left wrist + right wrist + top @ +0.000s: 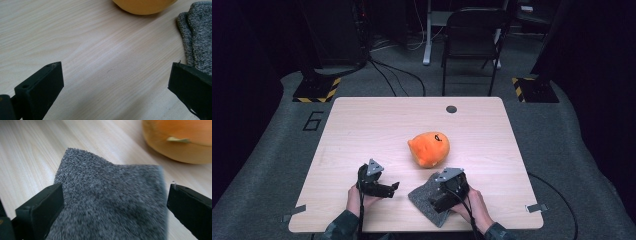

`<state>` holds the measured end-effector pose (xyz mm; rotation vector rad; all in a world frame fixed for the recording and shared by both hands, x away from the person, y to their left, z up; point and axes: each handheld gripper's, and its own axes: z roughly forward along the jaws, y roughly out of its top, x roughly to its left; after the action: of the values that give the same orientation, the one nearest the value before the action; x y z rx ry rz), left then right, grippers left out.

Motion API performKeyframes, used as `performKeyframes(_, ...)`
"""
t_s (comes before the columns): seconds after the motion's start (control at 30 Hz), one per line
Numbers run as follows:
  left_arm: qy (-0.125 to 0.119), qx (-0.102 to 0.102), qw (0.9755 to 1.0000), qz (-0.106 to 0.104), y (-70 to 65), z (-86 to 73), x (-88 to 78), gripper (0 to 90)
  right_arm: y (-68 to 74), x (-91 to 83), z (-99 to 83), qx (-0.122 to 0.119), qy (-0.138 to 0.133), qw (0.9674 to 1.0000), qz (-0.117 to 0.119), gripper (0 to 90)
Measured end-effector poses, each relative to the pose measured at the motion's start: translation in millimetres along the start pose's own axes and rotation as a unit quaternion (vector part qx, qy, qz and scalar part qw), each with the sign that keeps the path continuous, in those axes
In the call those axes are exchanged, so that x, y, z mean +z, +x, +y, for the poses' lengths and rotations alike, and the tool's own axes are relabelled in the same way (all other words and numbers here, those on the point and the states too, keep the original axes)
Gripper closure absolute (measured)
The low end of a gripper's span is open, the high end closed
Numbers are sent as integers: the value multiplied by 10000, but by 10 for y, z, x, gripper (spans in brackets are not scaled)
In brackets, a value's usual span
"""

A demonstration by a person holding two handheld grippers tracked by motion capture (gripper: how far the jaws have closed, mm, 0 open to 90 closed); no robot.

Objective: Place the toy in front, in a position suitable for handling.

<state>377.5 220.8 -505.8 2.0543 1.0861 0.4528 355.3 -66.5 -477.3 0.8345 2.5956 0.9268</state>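
Wooden table | grey cloth beneath right hand-held gripper, jaws wide, empty

dim room, table evenly lit from above, soft shadows, grey cloth perhaps motion-blurred up close

Both hands rest low, left gripper and right gripper with jaws wide apart.

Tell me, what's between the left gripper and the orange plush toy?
Just bare wooden table: the left gripper view shows nothing between the left gripper and the orange plush toy.
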Motion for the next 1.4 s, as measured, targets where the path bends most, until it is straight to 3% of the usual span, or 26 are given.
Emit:
performKeyframes(0.27,68,-55,10000,-9,52,-7,15,0,34,300,-15,-136,457,9988,58,6)
performKeyframes(0.37,128,19,9999,-4,57,-7,24,0,45,351,-50,-146,607,9980,93,44)
performKeyframes(0.53,176,26,9998,-7,62,-28,58,15,16,334,-75,-95,605,9979,207,155)
performKeyframes(0.73,151,42,9999,27,73,-31,62,16,-10,274,-90,-85,469,9985,260,472)
performKeyframes(0.87,148,26,9999,14,70,-30,62,16,-42,250,-101,-55,447,9986,271,640)
performKeyframes(0.97,138,32,9999,12,68,-29,61,16,-53,241,-111,-91,417,9987,273,714)
performKeyframes(1.4,52,-5,10000,32,72,-24,43,14,-103,91,-139,41,340,9991,238,748)
